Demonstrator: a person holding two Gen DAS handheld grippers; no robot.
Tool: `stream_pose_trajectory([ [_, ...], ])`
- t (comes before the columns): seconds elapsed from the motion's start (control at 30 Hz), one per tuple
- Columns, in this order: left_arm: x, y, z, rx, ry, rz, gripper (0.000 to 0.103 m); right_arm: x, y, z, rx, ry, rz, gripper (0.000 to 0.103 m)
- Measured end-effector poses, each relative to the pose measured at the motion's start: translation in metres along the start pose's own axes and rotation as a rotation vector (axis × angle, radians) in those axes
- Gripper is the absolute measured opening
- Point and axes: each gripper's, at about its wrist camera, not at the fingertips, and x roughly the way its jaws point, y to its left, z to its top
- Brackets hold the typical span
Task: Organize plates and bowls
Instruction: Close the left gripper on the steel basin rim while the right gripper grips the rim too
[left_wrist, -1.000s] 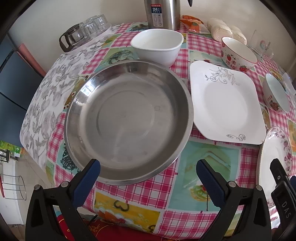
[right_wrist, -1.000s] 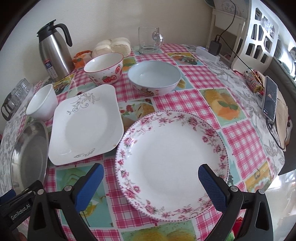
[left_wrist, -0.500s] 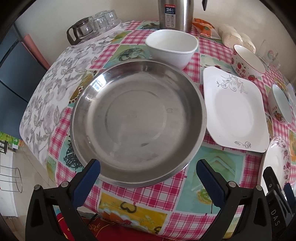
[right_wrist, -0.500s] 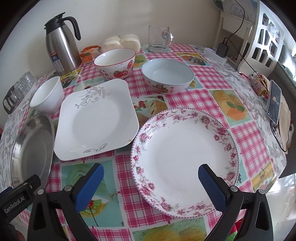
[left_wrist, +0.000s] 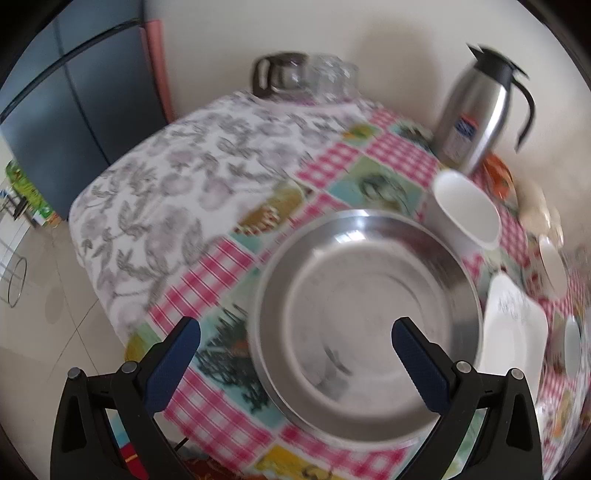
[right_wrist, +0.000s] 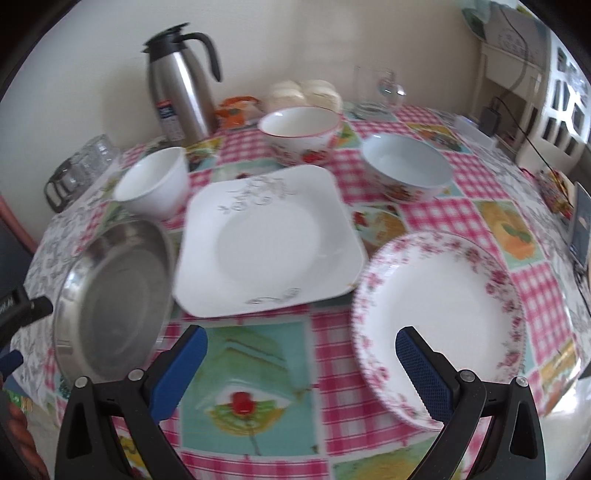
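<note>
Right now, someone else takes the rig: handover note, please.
Left gripper: open, empty, over the near rim of the steel plate.
Right gripper: open, empty, by the floral plate.
In the right wrist view, near row left to right: steel plate, square plate, floral plate. Behind them: white bowl, strawberry bowl, blue bowl.
Done: nothing stacked; all pieces lie apart.
Left: group the plates and the bowls.
</note>
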Motion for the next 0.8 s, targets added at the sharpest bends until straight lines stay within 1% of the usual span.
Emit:
stream_pose_trajectory([
  [0.03, 0.000, 0.004, 0.002, -0.010, -0.006, 0.004, 0.103, 0.000, 0.005, 0.000, -0.011, -0.004, 0.010, 0.103],
  [0.1, 0.005, 0.009, 0.007, -0.019, 0.014, -0.009, 0.103, 0.002, 0.014, -0.002, -0.033, -0.005, 0.029, 0.103],
  [0.2, 0.013, 0.018, 0.008, -0.045, 0.077, -0.074, 0.103, 0.006, 0.027, -0.005, -0.060, 0.004, 0.040, 0.103],
  [0.23, 0.015, 0.023, 0.009, -0.064, 0.086, -0.093, 0.103, 0.008, 0.030, -0.007, -0.065, 0.007, 0.040, 0.103],
  [0.3, 0.019, 0.025, 0.009, -0.070, 0.102, -0.077, 0.103, 0.013, 0.037, -0.009, -0.068, 0.018, 0.047, 0.103],
  [0.4, 0.026, 0.028, 0.010, -0.058, 0.111, -0.042, 0.103, 0.021, 0.043, -0.008, -0.050, 0.043, 0.091, 0.103],
  [0.57, 0.041, 0.038, 0.010, -0.080, 0.163, -0.038, 0.103, 0.028, 0.056, -0.008, -0.051, 0.066, 0.138, 0.103],
  [0.63, 0.044, 0.040, 0.010, -0.090, 0.169, -0.038, 0.103, 0.031, 0.062, -0.007, -0.057, 0.079, 0.149, 0.102],
  [0.7, 0.047, 0.043, 0.010, -0.102, 0.176, -0.053, 0.103, 0.035, 0.066, -0.008, -0.060, 0.086, 0.156, 0.098],
  [0.8, 0.054, 0.042, 0.009, -0.108, 0.197, -0.067, 0.103, 0.040, 0.069, -0.009, -0.047, 0.104, 0.195, 0.085],
])
